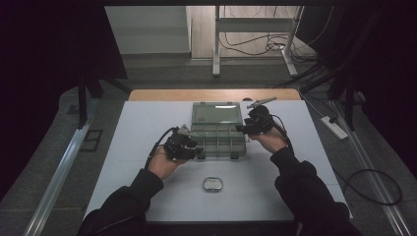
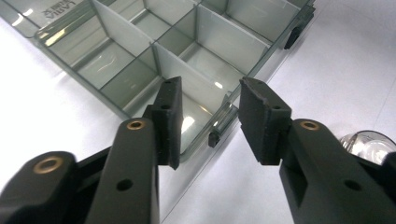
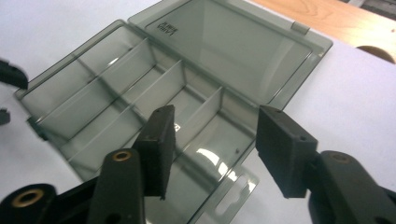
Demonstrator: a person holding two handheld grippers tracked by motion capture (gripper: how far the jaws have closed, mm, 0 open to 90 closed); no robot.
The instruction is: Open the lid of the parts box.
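Compartment box [image 1: 216, 137]: mid-table, lid laid open, cells bare. Left gripper [image 2: 208, 119] and right gripper [image 3: 212, 149]: jaws parted, gripping nothing (each at a box end). Next, likely: fetch small tin [image 1: 212, 184] for loading.

The open compartment box [image 1: 217, 132] lies mid-table, the small tin [image 1: 212, 184] before it.

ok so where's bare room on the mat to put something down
The widest free patch is the mat left of the left gripper, out to its left edge. Another lies right of the right hand. The front strip is free on both sides of the small tin. It is crowded around the open box, flanked by both grippers.
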